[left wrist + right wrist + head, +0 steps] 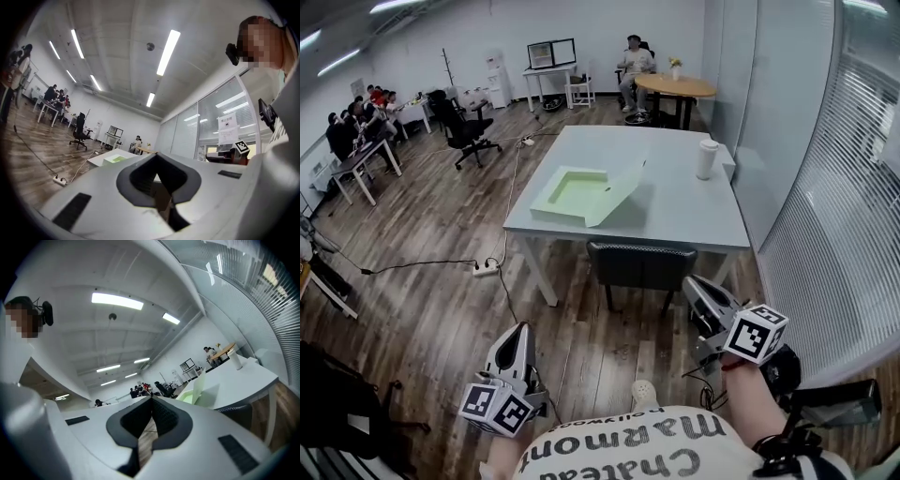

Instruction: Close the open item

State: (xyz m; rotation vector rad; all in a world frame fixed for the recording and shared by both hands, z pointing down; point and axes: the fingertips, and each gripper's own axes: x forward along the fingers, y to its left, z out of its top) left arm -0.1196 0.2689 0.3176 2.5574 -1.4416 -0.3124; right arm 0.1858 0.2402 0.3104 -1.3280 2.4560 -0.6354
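Standing well back from surface (pixel 675 214), we hold left tongs (pixel 522 330) and right tongs (pixel 693 285) low, both closed, empty. Open green box (pixel 572 193) lies near surface's left edge, lid (pixel 623 187) raised. Best, we judge: step closer, then tip lid over gently, pressing flat.

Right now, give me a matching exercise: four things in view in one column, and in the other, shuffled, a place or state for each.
Things:
1. green box
2. white cup
3. black chair
4. power strip

Places or states:
A. on the floor, left of the table
B. tucked in at the table's near edge
C. lid standing open
D. upright near the table's far right corner

Pairs: 1-C, 2-D, 3-B, 4-A
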